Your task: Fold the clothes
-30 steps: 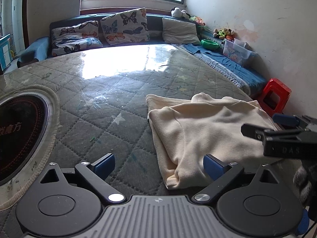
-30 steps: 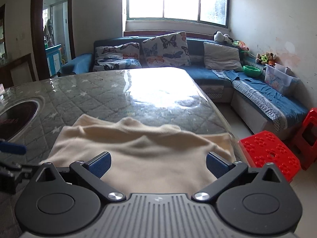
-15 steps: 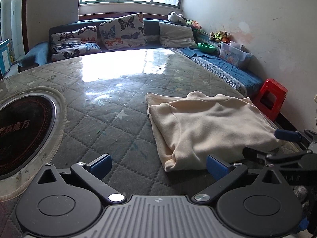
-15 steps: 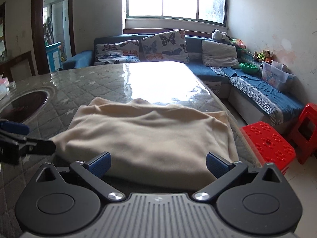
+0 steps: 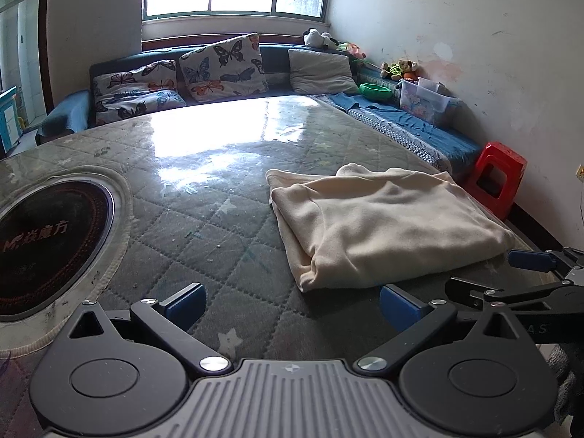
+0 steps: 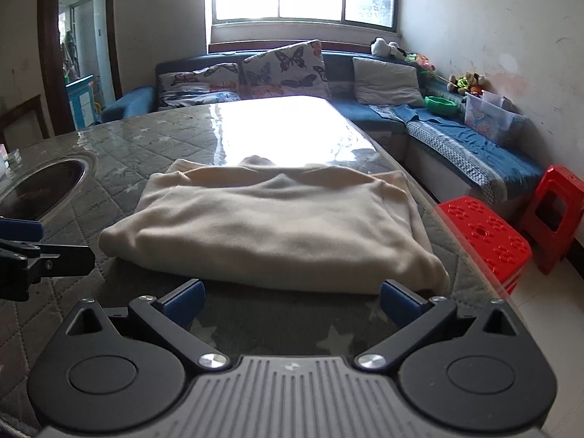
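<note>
The cream garment [image 6: 277, 226] is lying folded on the quilted table [image 5: 219, 197], near the table edge beside the red stool [image 6: 485, 241]; it is being touched by neither gripper. The left gripper [image 5: 292, 299] is being held low and level just before the folded edge, its fingers standing wide apart; the right gripper [image 6: 292, 297] is being held in the same way, its fingers also spread and empty.
</note>
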Tool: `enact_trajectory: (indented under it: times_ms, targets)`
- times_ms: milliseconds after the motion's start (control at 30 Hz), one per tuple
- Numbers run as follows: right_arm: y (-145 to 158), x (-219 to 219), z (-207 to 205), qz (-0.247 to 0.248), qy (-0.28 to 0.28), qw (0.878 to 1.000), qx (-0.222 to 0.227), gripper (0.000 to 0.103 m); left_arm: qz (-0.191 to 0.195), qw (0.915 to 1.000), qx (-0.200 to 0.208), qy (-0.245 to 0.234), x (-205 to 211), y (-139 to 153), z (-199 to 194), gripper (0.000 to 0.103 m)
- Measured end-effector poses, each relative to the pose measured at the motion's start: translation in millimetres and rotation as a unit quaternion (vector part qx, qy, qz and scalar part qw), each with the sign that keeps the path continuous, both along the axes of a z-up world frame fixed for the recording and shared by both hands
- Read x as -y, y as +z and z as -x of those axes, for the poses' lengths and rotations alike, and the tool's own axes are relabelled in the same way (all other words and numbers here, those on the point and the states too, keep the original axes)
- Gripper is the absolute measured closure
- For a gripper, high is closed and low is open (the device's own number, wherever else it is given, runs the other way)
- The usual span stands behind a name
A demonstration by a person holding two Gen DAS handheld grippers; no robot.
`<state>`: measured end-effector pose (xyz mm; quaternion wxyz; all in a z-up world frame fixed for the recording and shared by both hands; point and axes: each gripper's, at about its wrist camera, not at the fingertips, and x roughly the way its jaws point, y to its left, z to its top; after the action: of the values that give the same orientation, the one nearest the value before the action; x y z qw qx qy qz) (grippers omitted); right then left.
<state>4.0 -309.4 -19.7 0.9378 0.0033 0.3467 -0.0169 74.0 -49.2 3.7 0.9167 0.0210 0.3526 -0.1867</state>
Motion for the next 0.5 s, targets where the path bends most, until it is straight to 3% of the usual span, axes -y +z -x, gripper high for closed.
enact_trajectory:
  times_ms: [500]
  targets:
    - [-6, -3, 12, -0.005, -0.006, 1.0, -0.014, 0.0, -0.011, 0.9998, -0.002, -0.013, 6, -5, 14, 0.0]
